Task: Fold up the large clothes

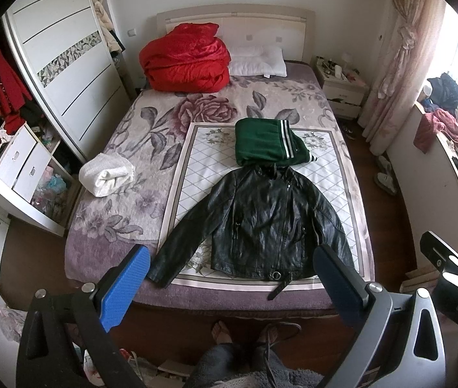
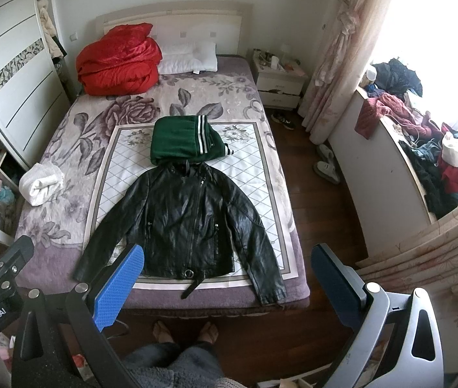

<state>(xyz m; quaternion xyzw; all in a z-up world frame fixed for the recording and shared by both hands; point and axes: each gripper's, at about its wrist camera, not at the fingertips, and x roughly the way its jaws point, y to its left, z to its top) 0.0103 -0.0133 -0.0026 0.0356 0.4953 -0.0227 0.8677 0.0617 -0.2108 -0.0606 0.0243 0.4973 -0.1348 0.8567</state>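
Note:
A black leather jacket [image 1: 261, 220] [image 2: 187, 220] lies flat and face up on the bed, sleeves spread, hem toward me, a belt strap hanging over the bed's front edge. Behind its collar sits a folded green garment with white stripes [image 1: 267, 142] [image 2: 183, 142]. My left gripper [image 1: 232, 274] is open, held in the air above the foot of the bed, nothing between its blue fingers [image 1: 125, 287]. My right gripper [image 2: 225, 274] is open too, hovering over the jacket's hem and right sleeve. Neither touches the jacket.
A rolled white towel [image 1: 106, 177] lies on the bed's left side; a red quilt [image 1: 183, 58] and white pillow [image 1: 258, 61] at the headboard. An open wardrobe [image 1: 28, 129] stands left, a nightstand [image 2: 277, 80] and clothes-heaped cabinet [image 2: 423, 161] right. A person's feet [image 2: 183, 329] stand at the bed's foot.

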